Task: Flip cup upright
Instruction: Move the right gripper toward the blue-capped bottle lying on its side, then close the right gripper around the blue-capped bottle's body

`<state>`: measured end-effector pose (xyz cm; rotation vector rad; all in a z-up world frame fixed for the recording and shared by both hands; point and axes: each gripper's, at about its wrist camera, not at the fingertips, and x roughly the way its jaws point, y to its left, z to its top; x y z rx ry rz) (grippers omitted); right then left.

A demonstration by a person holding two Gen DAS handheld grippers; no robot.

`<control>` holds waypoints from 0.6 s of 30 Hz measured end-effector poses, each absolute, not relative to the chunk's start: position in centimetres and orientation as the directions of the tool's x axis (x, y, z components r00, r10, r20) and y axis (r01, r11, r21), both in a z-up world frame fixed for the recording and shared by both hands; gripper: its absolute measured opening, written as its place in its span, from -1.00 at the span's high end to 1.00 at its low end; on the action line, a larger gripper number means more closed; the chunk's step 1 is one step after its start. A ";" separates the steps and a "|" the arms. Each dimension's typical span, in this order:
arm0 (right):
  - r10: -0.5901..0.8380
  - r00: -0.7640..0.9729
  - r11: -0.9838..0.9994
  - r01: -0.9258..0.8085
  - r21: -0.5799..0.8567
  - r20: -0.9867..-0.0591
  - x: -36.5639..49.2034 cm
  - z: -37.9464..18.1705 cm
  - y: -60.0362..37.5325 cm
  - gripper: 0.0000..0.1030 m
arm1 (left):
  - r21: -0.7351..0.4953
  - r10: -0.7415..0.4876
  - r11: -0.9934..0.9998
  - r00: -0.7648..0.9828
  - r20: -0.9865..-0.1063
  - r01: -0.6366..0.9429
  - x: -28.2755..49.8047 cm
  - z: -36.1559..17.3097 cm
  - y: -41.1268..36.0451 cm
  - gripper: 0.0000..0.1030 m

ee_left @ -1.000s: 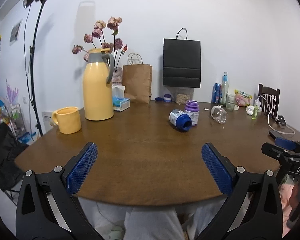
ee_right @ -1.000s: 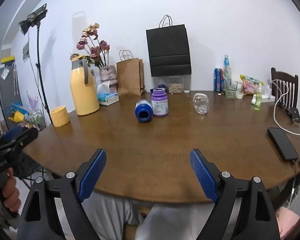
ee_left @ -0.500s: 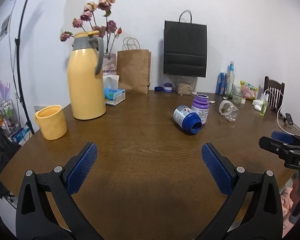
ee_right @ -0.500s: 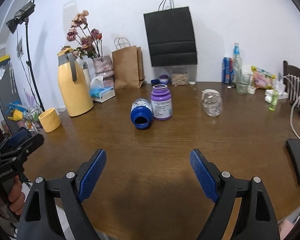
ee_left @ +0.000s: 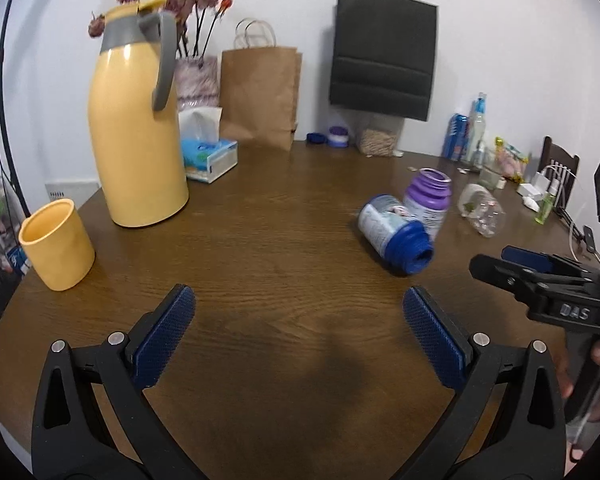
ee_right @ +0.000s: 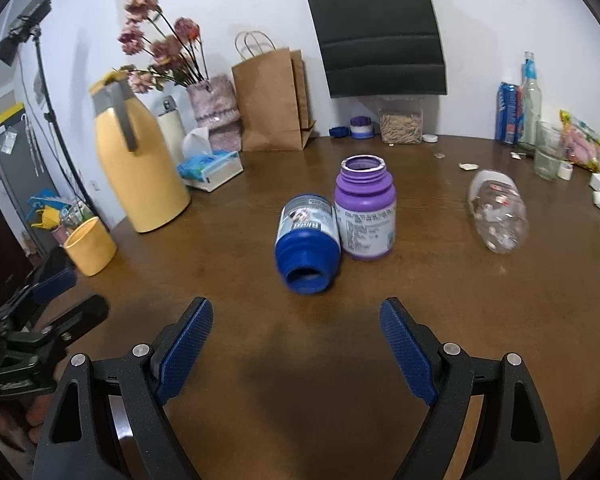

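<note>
Blue-mouthed cup (ee_right: 306,242) lies toppled at my right gripper's (ee_right: 296,350) twelve o'clock; both grippers gape empty. I'm approaching; next, straddle its body and tip upright.

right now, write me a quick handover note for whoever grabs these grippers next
Left gripper: open, empty, over the near part of the table.
Right gripper: open, empty, pointed at the blue jar.
Blue jar lies on its side, mouth toward the grippers, right beside the upright purple jar. A clear bottle also lies on its side further right.
Done: nothing gripped yet.
Left: grasp the tipped blue jar, stand it upright.
</note>
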<state>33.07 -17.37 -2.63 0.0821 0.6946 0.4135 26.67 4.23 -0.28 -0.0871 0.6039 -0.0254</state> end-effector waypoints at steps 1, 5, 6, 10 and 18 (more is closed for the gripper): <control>0.403 0.677 0.913 -0.342 0.222 -0.616 34.0 -3.0 -17.1 -0.74 | -0.092 -0.053 0.996 0.813 -0.579 -0.001 27.4 -0.4 4.5 -1.00; 0.409 0.652 0.911 -0.326 0.252 -0.638 37.2 -4.3 -15.9 -0.74 | -0.068 -0.015 0.997 0.773 -0.635 -0.037 30.7 -0.8 5.4 -1.00; 0.395 0.658 0.917 -0.320 0.237 -0.641 37.7 -4.7 -15.6 -0.74 | -0.068 -0.011 0.997 0.766 -0.643 -0.043 31.5 -0.9 5.8 -1.00; 0.390 0.639 0.920 -0.300 0.252 -0.663 39.5 -5.9 -14.8 -0.74 | -0.095 -0.040 0.995 0.752 -0.658 -0.031 33.4 -1.3 6.6 -1.00; 0.374 0.633 0.923 -0.324 0.207 -0.678 40.9 -6.7 -13.1 -0.44 | -0.134 -0.115 0.990 0.760 -0.639 0.037 36.3 -1.0 6.7 -1.00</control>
